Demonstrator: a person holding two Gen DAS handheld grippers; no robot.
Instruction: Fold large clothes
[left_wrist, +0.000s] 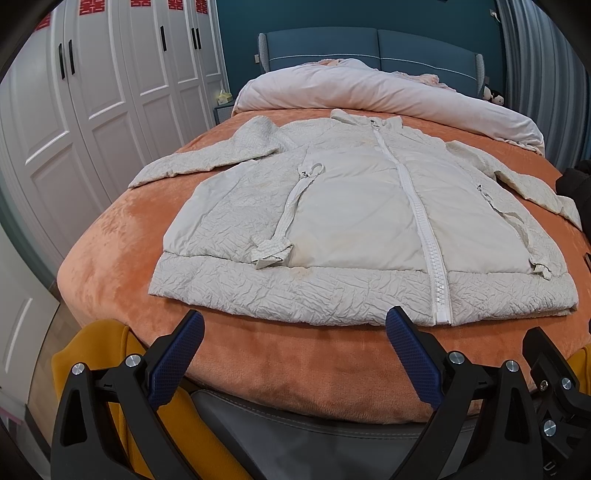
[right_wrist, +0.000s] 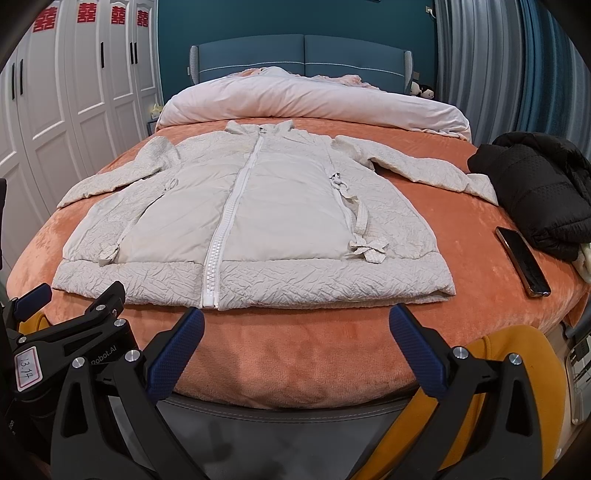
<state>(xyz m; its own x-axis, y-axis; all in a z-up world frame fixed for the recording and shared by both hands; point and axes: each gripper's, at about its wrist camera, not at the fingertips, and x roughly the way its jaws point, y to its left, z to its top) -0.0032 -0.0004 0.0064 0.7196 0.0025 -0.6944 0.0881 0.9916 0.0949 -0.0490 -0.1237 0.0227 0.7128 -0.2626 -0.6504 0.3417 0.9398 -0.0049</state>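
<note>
Cream zip-front jacket (left_wrist: 354, 221) spread flat, front up, across an orange blanket (left_wrist: 122, 236) on the bed, hem nearest the cameras, collar toward the rolled pale duvet (left_wrist: 369, 92) and blue headboard (left_wrist: 369, 46). Zipper (left_wrist: 417, 218) closed along the whole front. Both sleeves laid out to the sides, 2 loose belt straps lying on the front panels. Left gripper (left_wrist: 294, 354) held just short of the hem, over the foot edge of the bed, its 2 blue-padded fingers (left_wrist: 177, 358) spread wide apart and holding nothing. Right gripper (right_wrist: 296, 350) likewise short of the hem, fingers (right_wrist: 417, 354) wide apart, empty, not touching the cloth. Seen in the right wrist view: a black puffer coat (right_wrist: 543, 192) heaped on the right side of the bed, touching the cuff of the jacket's sleeve, and a phone (right_wrist: 522, 260) lying flat on the blanket just beside the coat. White wardrobe doors (left_wrist: 92, 96) along the left wall.
</note>
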